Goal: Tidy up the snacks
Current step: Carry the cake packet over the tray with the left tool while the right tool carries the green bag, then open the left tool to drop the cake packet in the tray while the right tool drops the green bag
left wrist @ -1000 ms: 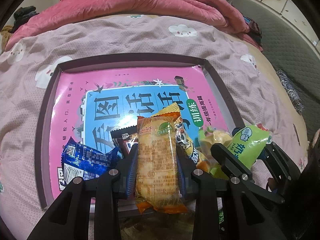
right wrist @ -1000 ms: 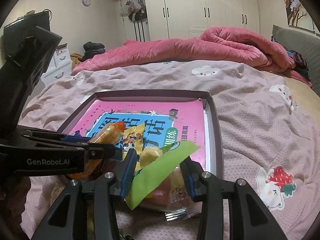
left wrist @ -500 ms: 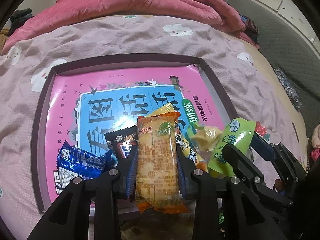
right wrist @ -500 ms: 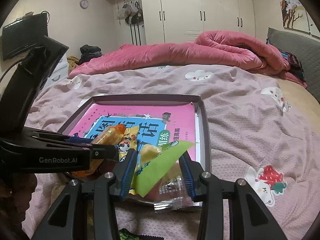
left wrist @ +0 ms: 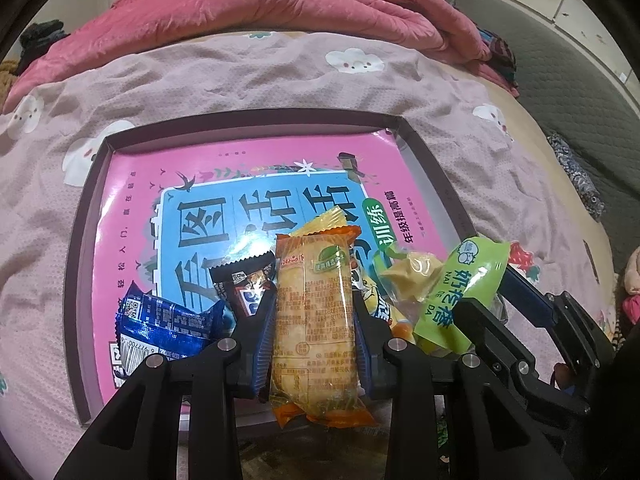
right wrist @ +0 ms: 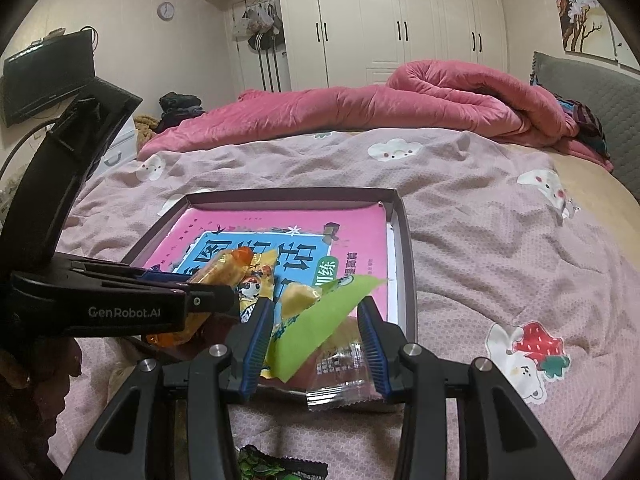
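My left gripper is shut on an orange-ended snack pack and holds it over the near edge of the shallow box lined with a pink book. My right gripper is shut on a green snack pack, also seen at the right of the left wrist view. In the box lie a blue pack, a dark brown pack and a yellow pack. A clear-ended pack lies under the right gripper at the box's near edge.
The box sits on a pink bedspread with a rolled pink quilt behind. A dark green pack lies on the bed below the right gripper. White wardrobes stand at the back.
Both grippers have risen and pulled back slightly with their packs still held. The green pack has shifted left, closer to the left gripper.
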`<move>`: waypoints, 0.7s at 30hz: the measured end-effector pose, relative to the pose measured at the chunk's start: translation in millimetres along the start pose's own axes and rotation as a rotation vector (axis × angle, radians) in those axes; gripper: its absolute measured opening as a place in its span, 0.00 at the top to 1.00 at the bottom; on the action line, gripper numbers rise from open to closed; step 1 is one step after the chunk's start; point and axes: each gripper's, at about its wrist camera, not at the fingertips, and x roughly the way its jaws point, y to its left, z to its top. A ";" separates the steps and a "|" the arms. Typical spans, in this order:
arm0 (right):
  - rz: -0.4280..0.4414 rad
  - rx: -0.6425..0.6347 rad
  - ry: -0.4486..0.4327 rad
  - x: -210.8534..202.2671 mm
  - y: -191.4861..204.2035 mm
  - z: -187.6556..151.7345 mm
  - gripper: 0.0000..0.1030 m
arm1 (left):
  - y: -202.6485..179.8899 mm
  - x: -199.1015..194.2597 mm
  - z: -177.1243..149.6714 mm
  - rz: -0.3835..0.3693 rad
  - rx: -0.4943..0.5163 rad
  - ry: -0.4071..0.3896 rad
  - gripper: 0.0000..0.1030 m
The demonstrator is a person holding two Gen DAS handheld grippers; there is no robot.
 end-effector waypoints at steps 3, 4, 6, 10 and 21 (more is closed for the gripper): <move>-0.001 0.005 0.003 -0.1 -0.9 -0.5 0.58 | -0.6 -0.8 0.4 0.002 0.006 -0.004 0.65; -0.002 0.005 0.002 -0.7 -1.1 -0.7 0.58 | -1.0 -1.3 0.5 0.001 0.008 -0.006 0.63; -0.002 0.005 0.001 -0.7 -1.0 -0.6 0.58 | -1.7 -2.0 0.8 0.002 0.011 -0.009 0.61; -0.003 0.004 0.000 -1.3 -0.6 -0.8 0.58 | -1.8 -3.0 1.1 0.005 0.012 -0.014 0.60; 0.006 0.002 -0.012 -8.6 3.1 1.8 0.58 | -1.8 -12.6 -1.8 -0.004 0.010 -0.024 0.53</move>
